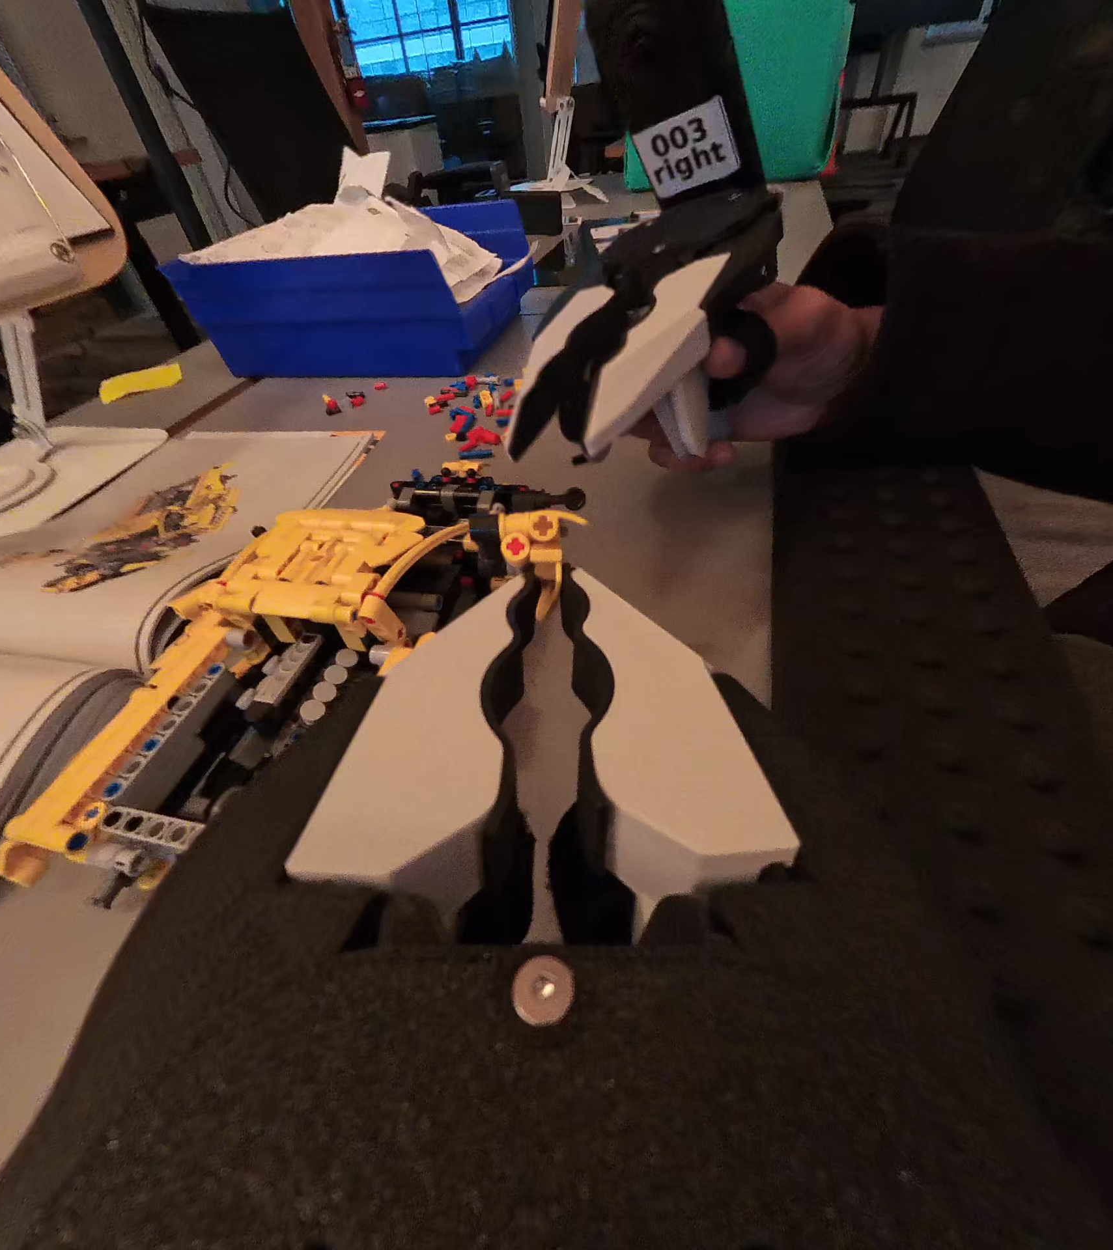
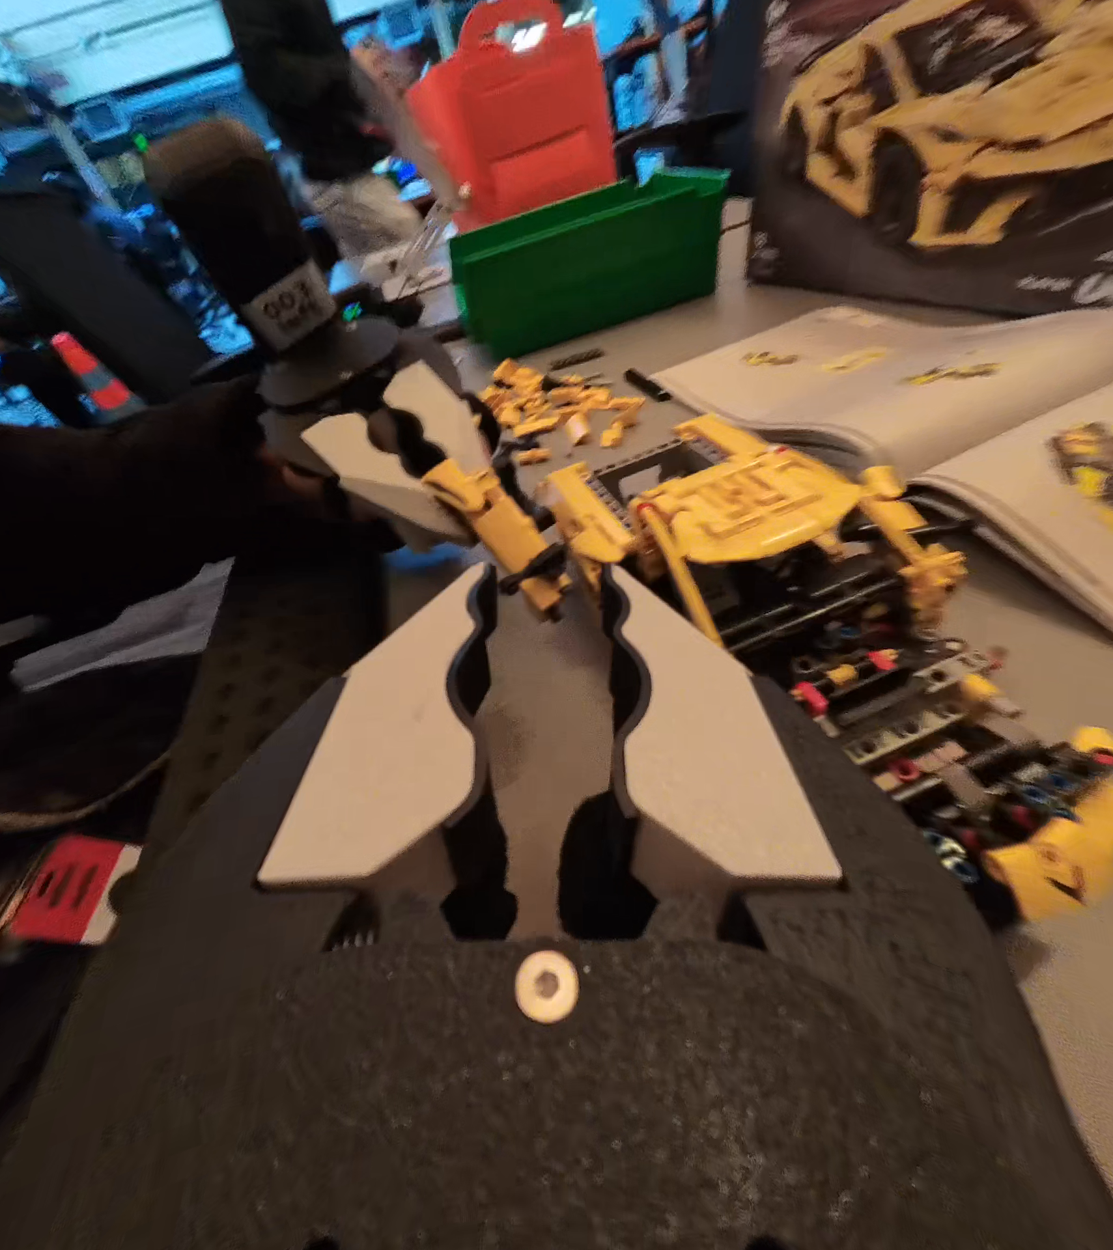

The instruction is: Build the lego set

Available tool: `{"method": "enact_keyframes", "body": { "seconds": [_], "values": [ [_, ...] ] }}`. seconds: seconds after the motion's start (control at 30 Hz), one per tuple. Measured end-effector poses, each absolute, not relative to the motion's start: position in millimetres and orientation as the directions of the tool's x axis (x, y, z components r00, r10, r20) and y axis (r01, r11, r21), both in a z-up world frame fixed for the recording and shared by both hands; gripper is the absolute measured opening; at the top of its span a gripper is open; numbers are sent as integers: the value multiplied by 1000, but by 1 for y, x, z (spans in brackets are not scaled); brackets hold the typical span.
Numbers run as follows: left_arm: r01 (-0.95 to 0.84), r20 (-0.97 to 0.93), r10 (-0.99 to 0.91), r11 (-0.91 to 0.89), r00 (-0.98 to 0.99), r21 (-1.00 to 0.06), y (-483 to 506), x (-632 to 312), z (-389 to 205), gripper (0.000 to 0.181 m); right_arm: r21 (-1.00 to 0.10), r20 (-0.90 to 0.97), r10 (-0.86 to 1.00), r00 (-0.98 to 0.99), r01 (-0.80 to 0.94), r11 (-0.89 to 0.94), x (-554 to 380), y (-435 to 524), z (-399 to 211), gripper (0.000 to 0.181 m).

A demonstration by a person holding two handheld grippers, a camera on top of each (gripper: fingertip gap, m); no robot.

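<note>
Yellow lego car (image 1: 310,609): left gripper (image 1: 545,582) jaws clamp its curved piece; right gripper (image 2: 547,575) jaws apart.

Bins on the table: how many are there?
2. A blue bin full of crumpled paper sits at the far side in the left wrist view; a green bin stands behind the yellow pieces in the right wrist view. Others may be hidden.
</note>
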State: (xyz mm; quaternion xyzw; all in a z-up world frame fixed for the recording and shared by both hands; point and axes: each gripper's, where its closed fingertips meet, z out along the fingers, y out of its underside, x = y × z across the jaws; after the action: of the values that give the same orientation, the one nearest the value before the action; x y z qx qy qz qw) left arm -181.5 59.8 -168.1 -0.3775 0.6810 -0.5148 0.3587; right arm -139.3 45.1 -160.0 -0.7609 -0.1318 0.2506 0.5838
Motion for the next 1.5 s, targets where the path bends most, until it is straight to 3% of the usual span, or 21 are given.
{"method": "enact_keyframes", "body": {
  "seconds": [0.23,0.73,1.03,1.33,1.5],
  "values": [
    [-99,-98,-872,164,-480,-981,55,-185,-159,7,-949,-172,562,809,17,-314,-161,45,-175,43],
    [-101,4,-847,59,-532,-993,48,-189,-153,7,-966,27,548,836,162,-200,-160,45,-167,14],
    [-150,54,-844,32,-534,-988,50,-187,-159,5,-960,-47,556,830,116,-254,-160,41,-169,8],
    [-225,230,-792,-120,-566,-967,48,-191,-157,5,-955,-96,582,808,89,-281,-165,36,-166,7],
    [-218,265,-801,-172,-536,-961,57,-189,-154,14,-958,-128,557,820,43,-284,-157,36,-162,6]
  ]
}}
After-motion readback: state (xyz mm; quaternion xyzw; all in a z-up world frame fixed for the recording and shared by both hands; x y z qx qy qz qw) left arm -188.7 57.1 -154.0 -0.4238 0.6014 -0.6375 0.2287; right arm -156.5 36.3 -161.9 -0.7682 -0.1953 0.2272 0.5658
